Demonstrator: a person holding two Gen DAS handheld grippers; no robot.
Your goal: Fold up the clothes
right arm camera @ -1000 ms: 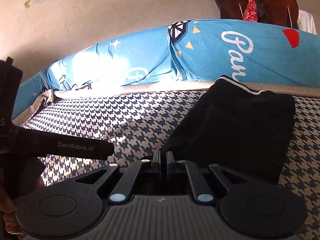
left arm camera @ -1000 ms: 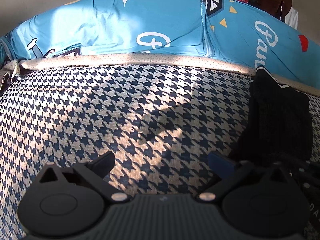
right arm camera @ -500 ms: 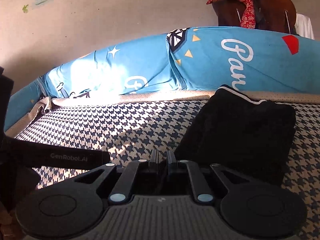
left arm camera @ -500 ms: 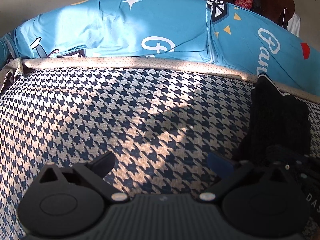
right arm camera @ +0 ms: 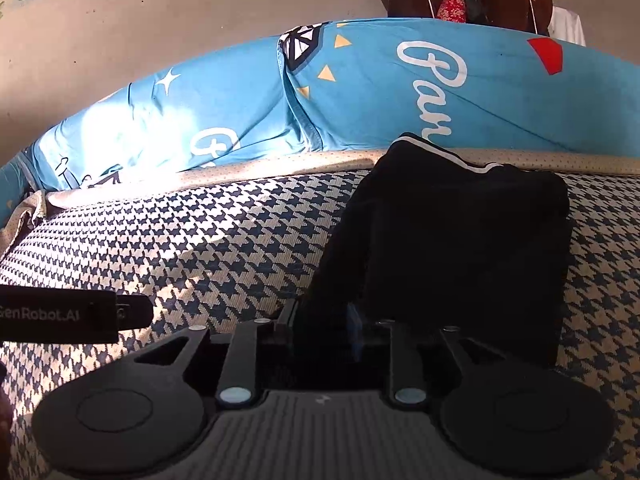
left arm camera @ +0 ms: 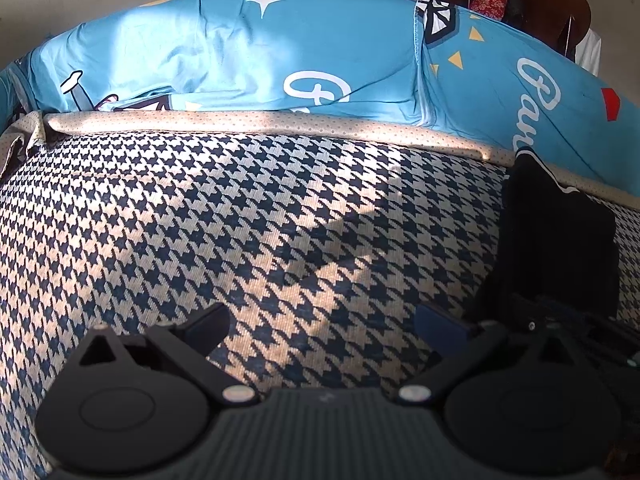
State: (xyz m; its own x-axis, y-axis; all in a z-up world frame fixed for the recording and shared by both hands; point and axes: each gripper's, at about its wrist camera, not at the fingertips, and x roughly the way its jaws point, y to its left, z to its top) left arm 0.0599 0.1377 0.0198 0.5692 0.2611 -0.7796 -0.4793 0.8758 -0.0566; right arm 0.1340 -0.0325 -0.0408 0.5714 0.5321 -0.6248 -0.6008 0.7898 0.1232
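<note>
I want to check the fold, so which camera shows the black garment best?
The right wrist view: the black garment fills the centre, its white-striped edge and folded shape visible on the houndstooth cover. The left wrist view catches only a dark sliver of it at the right edge.

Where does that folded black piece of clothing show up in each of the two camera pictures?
Left wrist view: the black garment lies at the far right edge, on the checked cover.
Right wrist view: the black garment fills the centre right, just beyond the right gripper.
Shared landmark: the blue pillow with white script right behind the garment.
</note>
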